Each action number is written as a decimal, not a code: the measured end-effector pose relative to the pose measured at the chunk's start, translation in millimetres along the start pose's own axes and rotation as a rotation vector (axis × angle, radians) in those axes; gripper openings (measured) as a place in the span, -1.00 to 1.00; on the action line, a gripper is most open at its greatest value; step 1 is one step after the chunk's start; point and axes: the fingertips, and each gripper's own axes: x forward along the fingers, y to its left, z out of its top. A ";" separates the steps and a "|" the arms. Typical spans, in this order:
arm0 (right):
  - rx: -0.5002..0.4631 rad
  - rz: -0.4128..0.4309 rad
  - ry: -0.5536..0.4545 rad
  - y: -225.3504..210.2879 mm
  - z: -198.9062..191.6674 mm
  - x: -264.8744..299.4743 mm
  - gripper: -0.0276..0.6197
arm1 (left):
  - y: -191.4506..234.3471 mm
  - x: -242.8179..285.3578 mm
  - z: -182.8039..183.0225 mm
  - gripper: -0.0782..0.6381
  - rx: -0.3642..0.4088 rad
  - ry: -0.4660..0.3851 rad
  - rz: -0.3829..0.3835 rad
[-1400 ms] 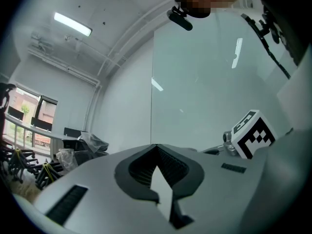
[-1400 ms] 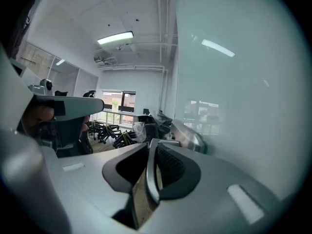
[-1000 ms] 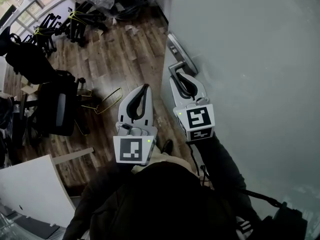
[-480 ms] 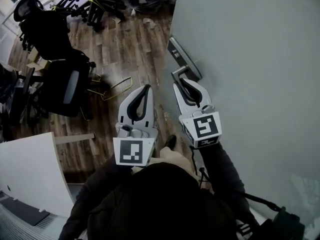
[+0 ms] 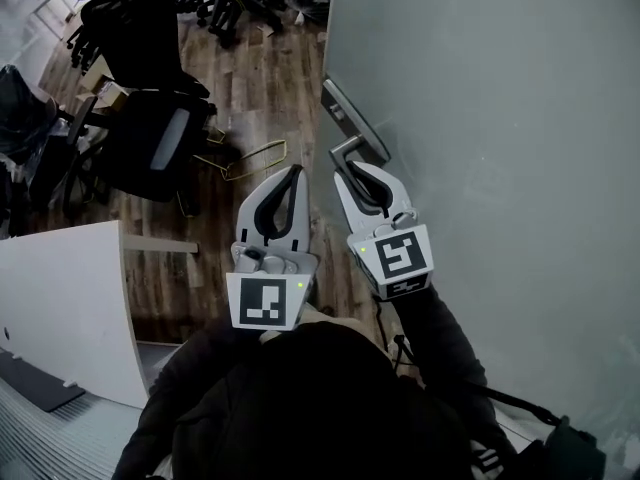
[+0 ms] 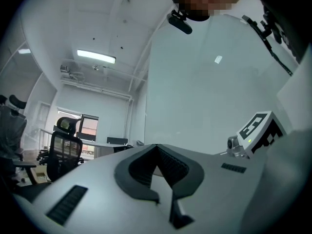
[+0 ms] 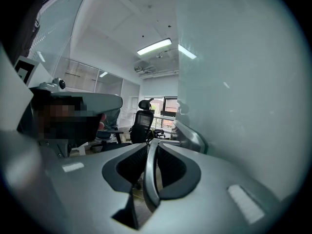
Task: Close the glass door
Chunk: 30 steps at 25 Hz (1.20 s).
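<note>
The frosted glass door (image 5: 480, 118) fills the right of the head view, its edge running down past a metal handle plate (image 5: 352, 120). My right gripper (image 5: 352, 168) is shut on the lever handle (image 5: 343, 150), which shows in the right gripper view as a grey bar (image 7: 150, 174) clamped between the jaws, with the door (image 7: 239, 82) close on the right. Just left of it, my left gripper (image 5: 291, 174) is shut and holds nothing. Its own view shows the closed pads (image 6: 157, 150) against the pale glass (image 6: 204, 91).
Black office chairs (image 5: 150, 138) stand on the wooden floor (image 5: 270, 78) to the left, with more chair bases at the top. A yellow wire frame (image 5: 250, 158) lies on the floor near the door's edge. A white desk corner (image 5: 60, 308) juts in at lower left.
My right gripper has stayed shut on the lever. The chairs and the white desk have slid down and right in the head view, so the door and I have moved over the floor.
</note>
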 end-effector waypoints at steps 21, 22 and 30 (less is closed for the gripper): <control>-0.058 0.246 -0.041 180.2 6.2 -45.7 -0.71 | 13.3 -226.2 7.1 -0.79 0.024 0.048 0.314; -0.061 0.257 -0.043 189.8 5.7 -47.9 -0.71 | 16.5 -235.4 7.8 -0.79 0.027 0.047 0.327; -0.083 0.351 -0.055 240.3 10.9 -65.2 -0.71 | 28.0 -273.5 17.0 -0.79 0.031 0.050 0.383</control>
